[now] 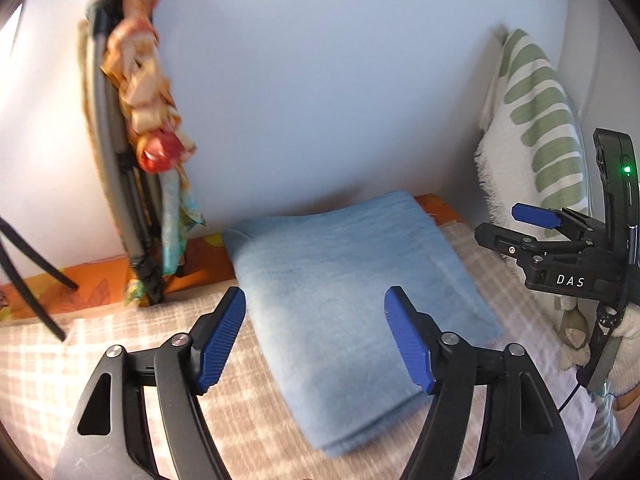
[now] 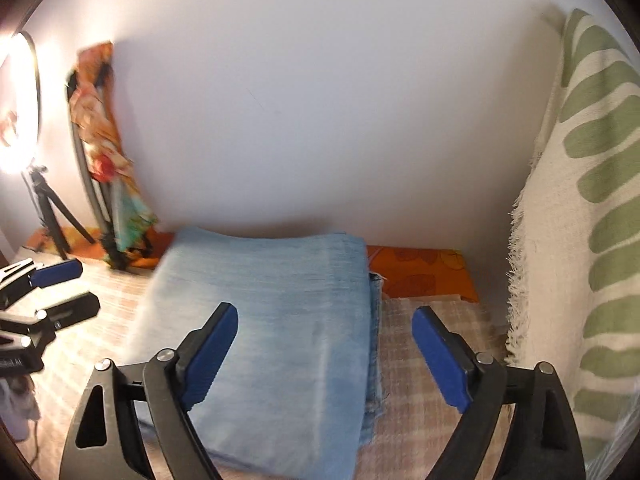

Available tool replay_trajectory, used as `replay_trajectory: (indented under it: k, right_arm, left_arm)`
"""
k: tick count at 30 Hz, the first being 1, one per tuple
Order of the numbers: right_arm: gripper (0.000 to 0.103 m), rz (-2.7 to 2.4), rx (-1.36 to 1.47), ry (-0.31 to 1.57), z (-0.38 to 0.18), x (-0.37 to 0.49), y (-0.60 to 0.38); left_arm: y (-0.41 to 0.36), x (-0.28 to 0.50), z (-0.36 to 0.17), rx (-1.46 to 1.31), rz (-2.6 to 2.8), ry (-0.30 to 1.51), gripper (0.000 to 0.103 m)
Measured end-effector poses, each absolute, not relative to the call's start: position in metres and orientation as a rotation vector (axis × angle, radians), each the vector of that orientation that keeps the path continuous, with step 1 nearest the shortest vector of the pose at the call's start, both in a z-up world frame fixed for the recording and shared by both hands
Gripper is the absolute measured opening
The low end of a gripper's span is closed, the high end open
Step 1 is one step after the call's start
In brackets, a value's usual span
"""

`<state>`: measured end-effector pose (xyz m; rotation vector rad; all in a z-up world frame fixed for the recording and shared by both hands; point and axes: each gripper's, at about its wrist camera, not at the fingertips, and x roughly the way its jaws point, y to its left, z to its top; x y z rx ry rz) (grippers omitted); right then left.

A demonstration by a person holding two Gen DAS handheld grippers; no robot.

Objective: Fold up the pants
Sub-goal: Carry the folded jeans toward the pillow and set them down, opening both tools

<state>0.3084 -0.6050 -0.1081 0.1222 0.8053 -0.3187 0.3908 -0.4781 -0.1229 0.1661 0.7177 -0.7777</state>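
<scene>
The light blue pants (image 1: 348, 292) lie folded into a thick rectangle on the checked bed cover (image 1: 80, 360). My left gripper (image 1: 316, 336) hangs just above the near left part of the fold, open, its blue pads apart and nothing between them. In the right wrist view the same folded pants (image 2: 272, 332) fill the middle, and my right gripper (image 2: 324, 356) stands open over their right edge, pads clear of the cloth. Each gripper shows in the other's view: the right one (image 1: 520, 228) at the far right, the left one (image 2: 60, 288) at the far left.
A white wall closes off the back. A folded stand draped with orange patterned cloth (image 1: 140, 128) leans against it at the left. A cream cushion with green stripes (image 2: 592, 200) rises at the right. A lit ring lamp on a tripod (image 2: 20, 100) stands at far left.
</scene>
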Motion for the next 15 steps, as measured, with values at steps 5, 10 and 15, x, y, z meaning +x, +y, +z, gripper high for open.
replay_trajectory:
  k: [5, 10, 15]
  right_arm:
    - [0.100, -0.322, 0.115, 0.758, -0.082, 0.285, -0.581]
    - [0.101, -0.319, 0.154, 0.720, -0.068, 0.254, -0.562]
    - [0.103, -0.328, 0.173, 0.691, -0.056, 0.219, -0.537]
  left_arm:
    - [-0.460, 0.368, -0.102, 0.144, -0.776, 0.681, 0.076]
    - [-0.438, 0.341, -0.087, 0.126, -0.791, 0.653, 0.077]
    - [-0.414, 0.313, -0.079, 0.113, -0.782, 0.634, 0.080]
